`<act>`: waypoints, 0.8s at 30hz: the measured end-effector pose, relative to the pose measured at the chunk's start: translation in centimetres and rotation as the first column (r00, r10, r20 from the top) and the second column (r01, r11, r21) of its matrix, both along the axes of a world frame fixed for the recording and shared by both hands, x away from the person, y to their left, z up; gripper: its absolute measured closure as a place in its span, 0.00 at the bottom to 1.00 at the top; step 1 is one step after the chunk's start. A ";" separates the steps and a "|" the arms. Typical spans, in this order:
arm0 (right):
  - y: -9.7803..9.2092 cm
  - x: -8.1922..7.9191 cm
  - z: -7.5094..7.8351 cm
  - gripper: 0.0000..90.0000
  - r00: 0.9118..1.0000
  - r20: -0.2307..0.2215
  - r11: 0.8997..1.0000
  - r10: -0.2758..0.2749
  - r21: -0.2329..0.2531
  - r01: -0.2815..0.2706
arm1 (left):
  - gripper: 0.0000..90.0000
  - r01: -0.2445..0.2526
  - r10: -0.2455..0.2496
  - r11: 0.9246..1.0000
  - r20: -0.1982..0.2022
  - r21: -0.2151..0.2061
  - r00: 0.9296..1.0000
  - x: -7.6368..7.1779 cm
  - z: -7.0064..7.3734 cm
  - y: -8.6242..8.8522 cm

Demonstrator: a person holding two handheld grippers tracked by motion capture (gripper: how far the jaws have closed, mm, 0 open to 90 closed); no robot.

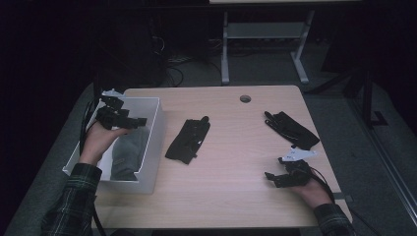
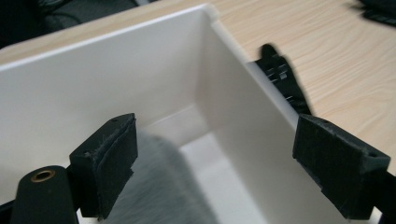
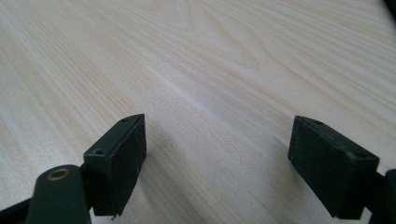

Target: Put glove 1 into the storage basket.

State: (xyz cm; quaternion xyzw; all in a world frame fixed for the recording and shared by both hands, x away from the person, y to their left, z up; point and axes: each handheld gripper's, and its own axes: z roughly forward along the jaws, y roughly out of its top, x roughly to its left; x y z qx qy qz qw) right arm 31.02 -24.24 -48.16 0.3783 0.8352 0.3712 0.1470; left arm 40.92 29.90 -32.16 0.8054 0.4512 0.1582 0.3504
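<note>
Work in hand: the gathering of soft garments into the white bin [image 1: 156,129] is judged to be under way, with one grey item already inside and two black gloves left on the table [image 1: 236,162].

Left gripper [image 1: 139,121]: it is held above the bin, at about 9 o'clock from the table's middle; its jaws are spread wide with nothing between them. In the left gripper view the bin's wall [image 2: 116,84] and the grey item [image 2: 159,186] are seen below the pads.

Right gripper [image 1: 269,178]: it is held low over bare wood at about 4 o'clock; its jaws are parted and nothing is gripped.

Nearer glove [image 1: 188,139]: it is laid flat just beside the bin's right wall, near the table's middle, a little toward 9 o'clock.

Farther glove [image 1: 291,129]: it is laid at about 2 o'clock, near the right gripper but apart from it.

Handling: the gloves are judged light, limp and thin; sagging and folding are to be expected when they are lifted. Little risk of breakage is seen.

Where to grip: a pinch on a raised fold or on the cuff edge is advised, since flat cloth may be slid along the smooth wood.

Container: the bin is open-topped, and the grey knitted item [image 1: 129,152], perhaps a hat, is held in its near half; the far half is seen bare.
</note>
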 end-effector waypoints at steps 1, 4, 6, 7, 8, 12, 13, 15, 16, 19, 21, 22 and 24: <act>0.0 0.0 0.0 0.21 1.000 -0.001 1.000 0.000 0.000 0.000 | 0.15 0.005 -0.005 1.000 0.002 -0.005 1.000 -0.2 0.3 -0.5; 0.0 0.0 0.0 0.21 1.000 0.000 1.000 0.000 0.000 0.000 | 0.15 0.037 -0.036 0.999 0.012 -0.025 0.999 -0.6 1.1 -1.9; 0.0 0.0 0.0 0.21 1.000 0.000 1.000 0.000 0.000 0.000 | 0.15 0.054 -0.054 0.998 0.028 -0.030 0.998 -0.9 1.5 -3.0; 0.0 0.0 0.0 0.21 1.000 0.000 1.000 0.000 0.000 0.000 | 0.15 0.060 -0.059 0.998 0.034 -0.036 0.998 -1.1 1.7 -3.6; 0.0 0.0 0.0 0.21 1.000 0.000 1.000 0.000 0.000 0.000 | 0.15 0.073 -0.071 0.997 0.039 -0.037 0.997 -1.2 1.9 -4.1; 0.0 0.0 0.0 0.21 1.000 0.001 1.000 0.000 0.000 0.000 | 0.15 0.111 -0.108 0.992 0.052 -0.054 0.993 -1.7 2.3 -6.5; 0.0 0.0 0.0 0.21 1.000 0.000 1.000 0.001 0.000 -0.001 | 0.15 0.120 -0.117 0.991 0.056 -0.053 0.992 -1.9 2.4 -7.1; 0.0 0.0 0.0 0.21 1.000 0.000 1.000 0.001 0.000 -0.001 | 0.15 0.140 -0.137 0.989 0.061 -0.046 0.989 -2.1 2.5 -8.4; 0.0 0.0 0.0 0.21 1.000 0.001 1.000 0.001 0.000 -0.001 | 0.15 0.152 -0.149 0.987 0.061 -0.044 0.987 -2.3 2.4 -9.0; 0.0 0.0 0.0 0.21 1.000 0.000 1.000 0.001 0.000 -0.001 | 0.15 0.178 -0.175 0.983 0.063 -0.048 0.983 -2.7 2.0 -10.8; 0.0 0.0 0.0 0.21 1.000 0.000 1.000 0.001 0.000 -0.001 | 0.15 0.199 -0.196 0.979 0.060 -0.050 0.979 -3.0 1.7 -11.8; 0.0 0.0 0.0 0.21 1.000 0.000 1.000 0.001 0.000 -0.001 | 0.15 0.206 -0.203 0.977 0.057 -0.048 0.977 -3.1 1.5 -12.4; 0.0 0.0 0.0 0.21 1.000 0.001 1.000 0.003 -0.003 -0.003 | 0.15 0.216 -0.213 0.975 0.058 -0.049 0.975 -3.3 0.9 -13.3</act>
